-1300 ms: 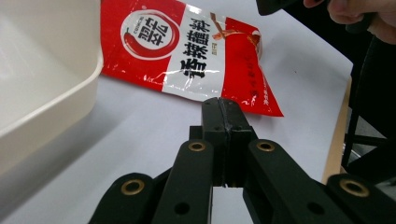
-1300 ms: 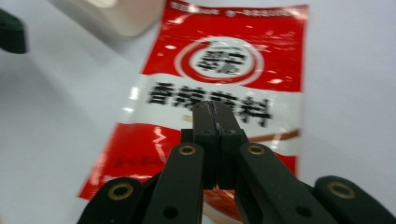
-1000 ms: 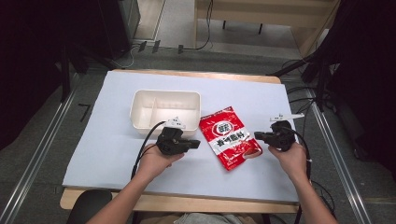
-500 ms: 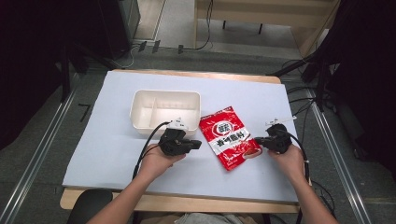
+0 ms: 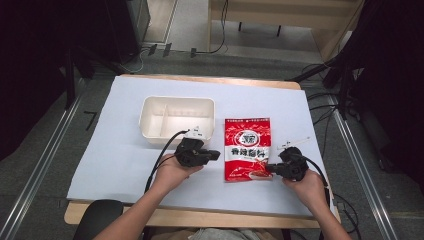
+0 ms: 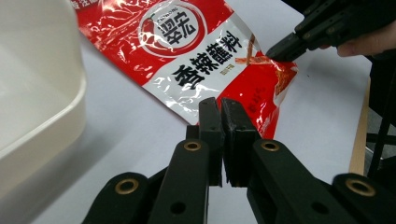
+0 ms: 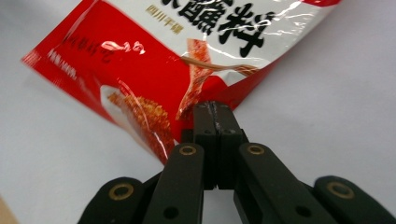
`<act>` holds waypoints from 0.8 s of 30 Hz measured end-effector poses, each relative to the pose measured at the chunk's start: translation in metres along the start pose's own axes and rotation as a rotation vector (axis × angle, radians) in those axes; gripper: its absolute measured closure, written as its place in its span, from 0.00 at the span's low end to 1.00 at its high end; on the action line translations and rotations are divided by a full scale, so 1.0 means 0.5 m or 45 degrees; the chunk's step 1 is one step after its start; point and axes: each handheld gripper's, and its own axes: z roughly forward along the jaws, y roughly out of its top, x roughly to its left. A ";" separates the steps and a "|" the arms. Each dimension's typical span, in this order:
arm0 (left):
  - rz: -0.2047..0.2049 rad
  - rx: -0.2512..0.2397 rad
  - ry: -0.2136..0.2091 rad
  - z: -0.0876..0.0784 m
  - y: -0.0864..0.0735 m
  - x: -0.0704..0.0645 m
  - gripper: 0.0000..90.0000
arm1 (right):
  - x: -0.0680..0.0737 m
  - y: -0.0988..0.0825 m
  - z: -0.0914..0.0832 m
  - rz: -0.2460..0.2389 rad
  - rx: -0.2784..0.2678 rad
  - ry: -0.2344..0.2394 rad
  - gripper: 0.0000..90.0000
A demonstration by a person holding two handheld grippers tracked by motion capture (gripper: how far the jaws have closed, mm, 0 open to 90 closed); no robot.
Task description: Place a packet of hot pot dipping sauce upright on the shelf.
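Where the right gripper [image 5: 270, 169] meets the red packet [image 5: 247, 148], its closed jaws sit at the packet's lower right corner; whether they pinch the foil or just touch it is hard to tell. The left gripper [image 5: 216, 155] hangs closed and empty just left of the packet, beside the white tub [image 5: 150, 131]. On the packet, the print nearest the right gripper's camera is blurred and cut off.

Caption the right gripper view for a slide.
Shut right gripper touching the red packet's edge on the white table.
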 end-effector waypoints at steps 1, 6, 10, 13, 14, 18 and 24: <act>0.013 0.003 -0.008 0.007 0.001 -0.005 0.98 | 0.004 -0.002 -0.001 -0.001 0.002 0.001 1.00; 0.032 0.027 -0.014 0.046 0.004 -0.024 0.98 | 0.000 0.008 -0.028 -0.039 -0.109 -0.083 0.96; 0.036 0.022 -0.015 0.072 0.004 -0.039 0.99 | -0.004 0.014 -0.039 -0.046 -0.195 -0.085 0.89; 0.026 0.001 -0.021 0.094 0.001 -0.047 0.96 | -0.007 0.020 -0.039 -0.051 -0.230 -0.073 0.84; 0.022 0.013 -0.026 0.103 0.000 -0.050 0.97 | -0.010 0.021 -0.039 -0.048 -0.247 -0.065 0.84; 0.063 0.100 0.002 0.127 -0.015 -0.055 0.99 | -0.016 0.034 -0.037 -0.023 -0.249 -0.078 0.85; -0.038 0.094 -0.028 0.127 -0.027 -0.043 1.00 | -0.023 0.053 -0.032 -0.024 -0.285 -0.096 0.69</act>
